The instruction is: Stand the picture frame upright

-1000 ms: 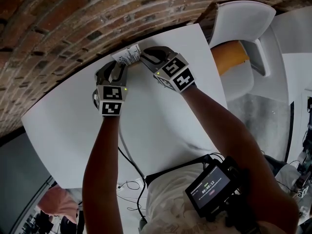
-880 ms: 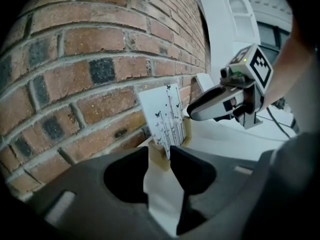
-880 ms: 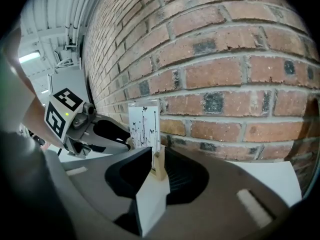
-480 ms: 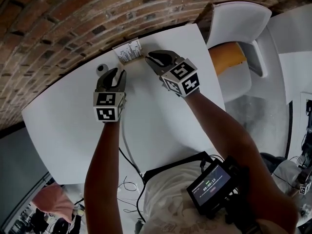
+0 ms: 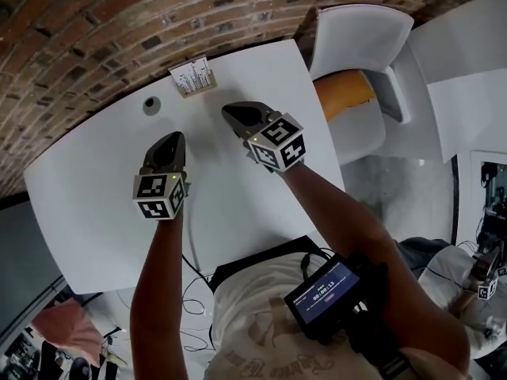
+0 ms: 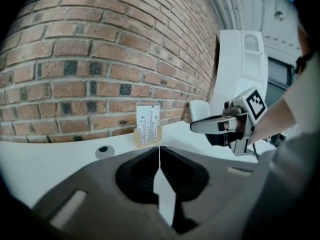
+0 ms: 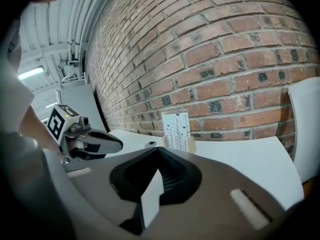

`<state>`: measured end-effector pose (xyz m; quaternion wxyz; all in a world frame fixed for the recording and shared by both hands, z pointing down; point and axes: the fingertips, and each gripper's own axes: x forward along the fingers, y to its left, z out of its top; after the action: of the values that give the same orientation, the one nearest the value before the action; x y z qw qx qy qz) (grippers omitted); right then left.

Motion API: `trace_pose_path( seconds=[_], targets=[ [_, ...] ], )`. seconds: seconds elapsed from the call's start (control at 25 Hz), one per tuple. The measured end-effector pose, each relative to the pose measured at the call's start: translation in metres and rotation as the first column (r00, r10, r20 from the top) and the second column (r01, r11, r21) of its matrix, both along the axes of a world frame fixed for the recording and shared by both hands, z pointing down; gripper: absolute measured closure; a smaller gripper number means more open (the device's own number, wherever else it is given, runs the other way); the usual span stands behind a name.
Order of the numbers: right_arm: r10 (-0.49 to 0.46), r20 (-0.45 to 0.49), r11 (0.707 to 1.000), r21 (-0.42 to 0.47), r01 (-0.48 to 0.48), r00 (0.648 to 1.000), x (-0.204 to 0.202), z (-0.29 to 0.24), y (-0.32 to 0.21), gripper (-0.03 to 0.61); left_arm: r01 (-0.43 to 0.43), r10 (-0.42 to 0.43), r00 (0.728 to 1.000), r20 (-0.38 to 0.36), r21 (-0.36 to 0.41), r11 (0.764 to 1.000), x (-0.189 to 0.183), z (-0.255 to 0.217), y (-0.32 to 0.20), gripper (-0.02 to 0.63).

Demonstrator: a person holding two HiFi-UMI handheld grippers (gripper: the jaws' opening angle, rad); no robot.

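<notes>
Two hand-held grippers: both closed and empty, hovering over the desk [image 5: 95,212].
Left hand-held gripper [image 5: 170,139]: jaws meet in a thin line with nothing between them; only bare desk shows below.
Right hand-held gripper [image 5: 230,111]: jaws together and empty too, a little nearer the frame than the left one.
Frame [image 5: 192,76]: upright at the far edge of the desk, close to the brick wall [image 5: 95,38], with its printed face towards the person. It is clear of both hand-held grippers.
Grommet [image 5: 150,103]: a round hole in the desk, left of the frame and apart from it.
Step in hand: the standing looks done, so what remains is probably to leave it alone (and check that it holds).
Doing it well: keep both hand-held grippers closed and away from the frame. Move them towards the body, not sideways past its edges. Avoid knocking the desk, since a thin frame on a narrow foot will likely tip easily.
Hard to tell: whether the frame leans on the wall or stands free.
Hidden: its back and any prop behind it; the tan base at its foot is too small to read.
Cut off: the desk's near edge, behind the person's arms and chest.
</notes>
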<state>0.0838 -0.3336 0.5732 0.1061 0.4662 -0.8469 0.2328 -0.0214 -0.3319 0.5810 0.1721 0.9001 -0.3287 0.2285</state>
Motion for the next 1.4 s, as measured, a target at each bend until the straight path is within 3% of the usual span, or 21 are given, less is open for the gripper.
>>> trace_pose_path(
  seconds=[0.2, 0.68, 0.96, 1.4],
  targets=[
    [-0.044, -0.010, 0.999, 0.011, 0.044, 0.999, -0.016, -0.010, 0.043, 0.571, 0.014, -0.014, 1.000, -0.011, -0.014, 1.000, -0.018, 0.000, 0.048, 0.612],
    [-0.047, -0.027, 0.999, 0.009, 0.047, 0.999, -0.016, -0.033, 0.126, 0.571, 0.028, -0.028, 0.997, -0.074, -0.007, 1.000, -0.043, -0.038, 0.134, 0.612],
    [-0.088, -0.052, 0.994, 0.065, 0.091, 0.995, -0.017, -0.060, 0.160, 0.571, 0.039, -0.037, 0.995, -0.097, 0.016, 0.999, -0.053, -0.061, 0.167, 0.612],
    [-0.067, -0.018, 0.993, 0.100, 0.069, 0.998, -0.017, -0.085, 0.212, 0.571, 0.123, -0.117, 0.976, -0.182, 0.021, 0.992, -0.062, -0.084, 0.210, 0.612]
  ],
)
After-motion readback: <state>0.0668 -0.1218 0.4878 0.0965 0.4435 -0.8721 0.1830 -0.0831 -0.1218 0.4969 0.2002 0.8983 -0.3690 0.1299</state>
